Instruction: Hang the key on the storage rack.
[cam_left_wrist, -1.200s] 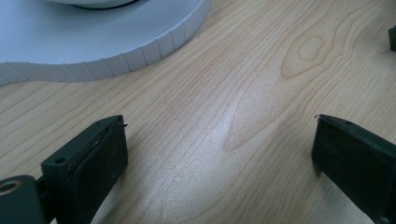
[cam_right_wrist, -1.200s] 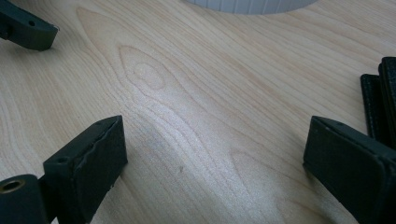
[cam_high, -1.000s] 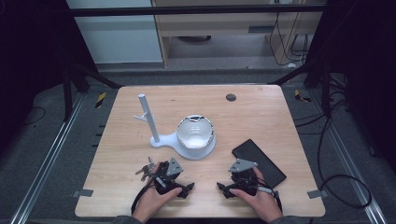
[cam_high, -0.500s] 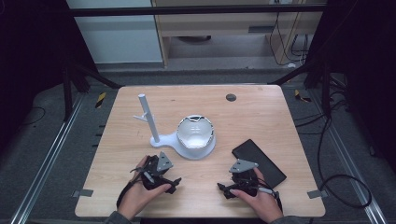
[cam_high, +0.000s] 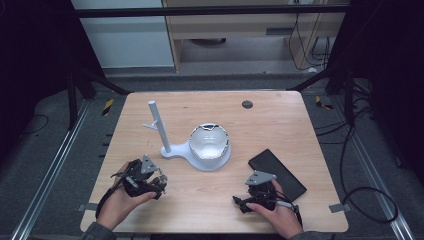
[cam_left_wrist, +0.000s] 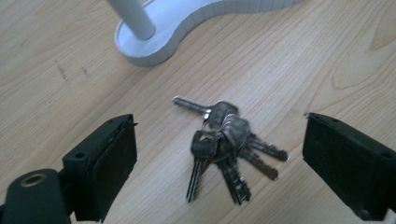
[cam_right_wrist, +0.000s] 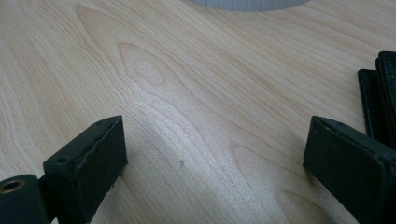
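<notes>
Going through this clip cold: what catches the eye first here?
First, the bunch of keys lying flat on the wooden table, framed between the wide-open jaws of the left tool near the table's front left. Next, the white stand with its upright post and bowl-shaped dish at mid-table. Lastly, a flat black case at the front right, beside the open right tool.

We see bare desk open along the far edge, from ten to two o'clock. At the centre a white stand with an upright post blocks the way. A bunch of keys lies between the wide-open jaws of the left tongs, just short of the stand's base. At four o'clock a black case lies beside the right tongs.
</notes>
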